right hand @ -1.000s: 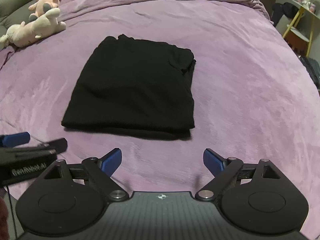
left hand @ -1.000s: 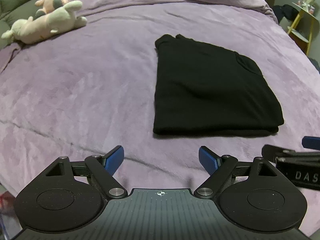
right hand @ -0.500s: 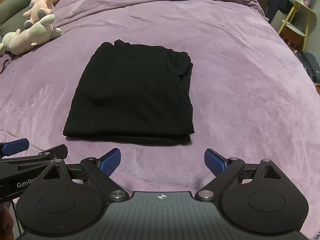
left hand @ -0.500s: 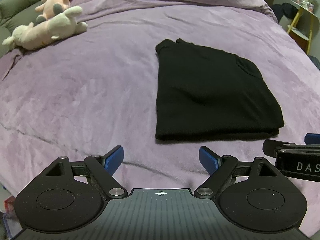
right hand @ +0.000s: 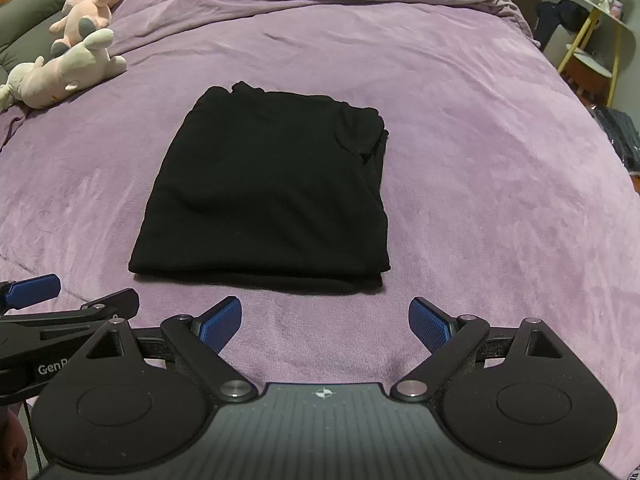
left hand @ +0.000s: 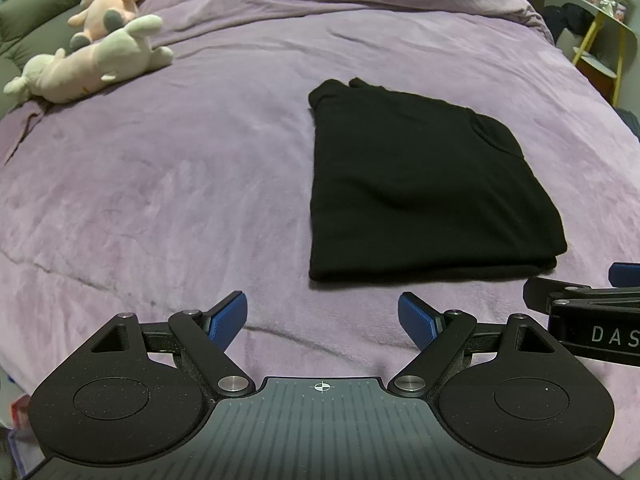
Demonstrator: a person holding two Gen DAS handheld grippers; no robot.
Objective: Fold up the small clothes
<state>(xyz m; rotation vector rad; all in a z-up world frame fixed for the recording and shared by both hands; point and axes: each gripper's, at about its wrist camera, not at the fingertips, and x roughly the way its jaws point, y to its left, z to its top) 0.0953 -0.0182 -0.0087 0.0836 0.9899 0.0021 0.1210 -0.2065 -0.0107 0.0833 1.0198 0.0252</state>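
Bedroom, dim light. Purple blanket (left hand: 200, 184) spread over bed, creased toward far end, w/ bunched fold at 12 o'clock. Grey cushion (left hand: 36, 16) along far-left edge. Two plush toys at 10–11 o'clock: pale one (left hand: 92, 68) lying on its side, pink one (left hand: 116, 4) just behind it, touching. Yellow-legged shelf unit (left hand: 600, 40) off bed at 2 o'clock, dark clothing heaped near it.

Black garment (left hand: 420, 188) lying flat on blanket, folded into neat rectangle, layered edges showing along near side & right side. From left wrist view: at 1 o'clock, well ahead of fingers. From right wrist view (right hand: 272, 196): at 11–12 o'clock, near edge just beyond fingertips, not touched.

Left gripper (left hand: 322, 316) over bare blanket at 6 o'clock, blue pads spread wide, nothing btwn them. Right gripper (right hand: 326, 320) likewise spread wide, empty, only blanket btwn pads. Each gripper's tip visible in other's view: right one at 3–4 o'clock edge of left view, left one at 8–9 o'clock edge of right view. Both apart from garment, side by side near bed's near edge.
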